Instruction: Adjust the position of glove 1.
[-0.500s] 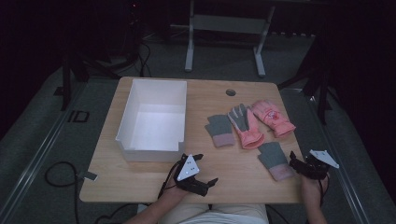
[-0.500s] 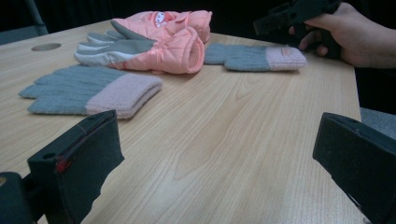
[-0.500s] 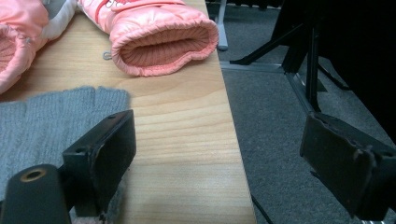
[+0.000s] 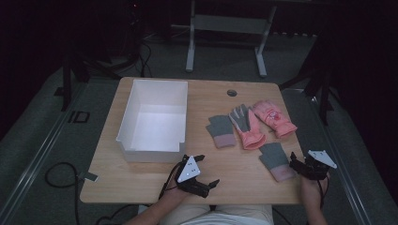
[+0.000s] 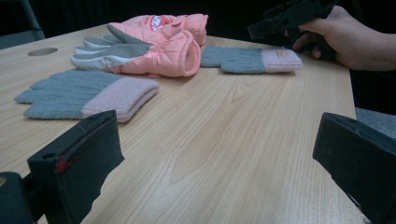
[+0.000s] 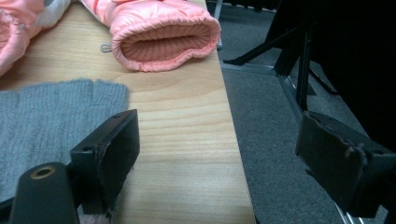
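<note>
Four gloves are seen in the high view on a pale wood-grain table (image 4: 141, 183): two grey knitted gloves with pink ribbed cuffs and two quilted salmon-pink padded gloves. One grey knitted glove (image 4: 221, 131) lies just right of an open white rectangular box (image 4: 126, 121), touching the pink glove with the grey palm (image 4: 247, 124). The second pink glove (image 4: 274, 117) lies beside that one. The other grey knitted glove (image 4: 275, 161) lies near the front edge, just beside the right gripper (image 4: 300, 165). The left gripper (image 4: 202, 171) is held at the front edge, below the box.

Wide-open, empty black jaws are shown in the left gripper view, over bare wood. A printed cartoon face is made out on the far pink glove (image 5: 163, 23); a small label on the far grey glove's cuff (image 5: 280, 59) cannot be read.

Wide-open, empty jaws are likewise shown in the right gripper view, the left jaw over the grey knit (image 6: 46, 121). The ribbed lining of a pink cuff (image 6: 163, 44) is seen at the table's edge.
</note>
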The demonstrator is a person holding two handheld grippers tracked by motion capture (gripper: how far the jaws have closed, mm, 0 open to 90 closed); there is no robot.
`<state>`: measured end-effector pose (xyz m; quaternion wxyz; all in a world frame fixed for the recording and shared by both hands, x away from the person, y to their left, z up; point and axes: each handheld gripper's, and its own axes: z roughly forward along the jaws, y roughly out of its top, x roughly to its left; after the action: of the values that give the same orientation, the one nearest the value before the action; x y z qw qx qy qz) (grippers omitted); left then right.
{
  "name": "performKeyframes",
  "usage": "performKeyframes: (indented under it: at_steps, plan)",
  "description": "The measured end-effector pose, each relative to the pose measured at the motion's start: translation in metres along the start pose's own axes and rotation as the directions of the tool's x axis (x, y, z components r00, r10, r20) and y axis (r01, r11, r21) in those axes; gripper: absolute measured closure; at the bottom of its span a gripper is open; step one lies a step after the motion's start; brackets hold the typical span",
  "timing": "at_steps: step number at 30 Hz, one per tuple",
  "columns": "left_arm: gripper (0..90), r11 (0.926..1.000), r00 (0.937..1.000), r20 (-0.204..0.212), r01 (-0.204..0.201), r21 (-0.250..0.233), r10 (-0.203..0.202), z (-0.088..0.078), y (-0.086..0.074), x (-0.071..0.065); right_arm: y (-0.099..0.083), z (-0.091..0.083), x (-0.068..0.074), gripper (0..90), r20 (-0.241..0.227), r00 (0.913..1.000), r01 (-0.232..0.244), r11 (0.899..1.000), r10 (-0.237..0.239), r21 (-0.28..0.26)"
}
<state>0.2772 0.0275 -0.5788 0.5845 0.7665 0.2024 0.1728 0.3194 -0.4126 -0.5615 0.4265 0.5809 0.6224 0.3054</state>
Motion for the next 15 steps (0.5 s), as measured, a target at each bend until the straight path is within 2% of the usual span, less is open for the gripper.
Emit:
performKeyframes:
  at_steps: [5,7,10,12,15]
  plan:
    - [0.7,1.0,1.0,0.006,0.0,-0.005,0.0,-0.0003,-0.0002,0.0001,0.0015,0.0038,-0.0014,12.8,-0.005,0.9999,-0.013,0.999,0.013,0.044]
    - [0.7,1.0,1.0,0.004,0.0,-0.009,0.001,-0.0008,-0.0004,-0.0001,0.0018,0.0044,-0.0026,12.8,-0.013,0.9994,-0.032,0.998,0.032,0.057]
    - [0.7,0.9999,1.0,0.003,-0.004,-0.014,0.005,-0.0011,-0.0006,-0.0005,0.0019,0.0051,-0.0036,12.7,-0.007,0.9991,-0.042,0.997,0.042,0.064]
    - [0.7,0.9999,1.0,0.005,-0.006,-0.013,0.006,-0.0011,-0.0005,-0.0005,0.0013,0.0032,-0.0036,12.6,0.0,0.9991,-0.043,0.998,0.043,0.047]
    - [0.7,0.9999,0.9999,0.006,-0.011,-0.011,0.011,-0.0008,-0.0004,-0.0009,0.0012,0.0036,-0.0059,12.4,-0.013,0.9987,-0.049,0.997,0.05,0.053]
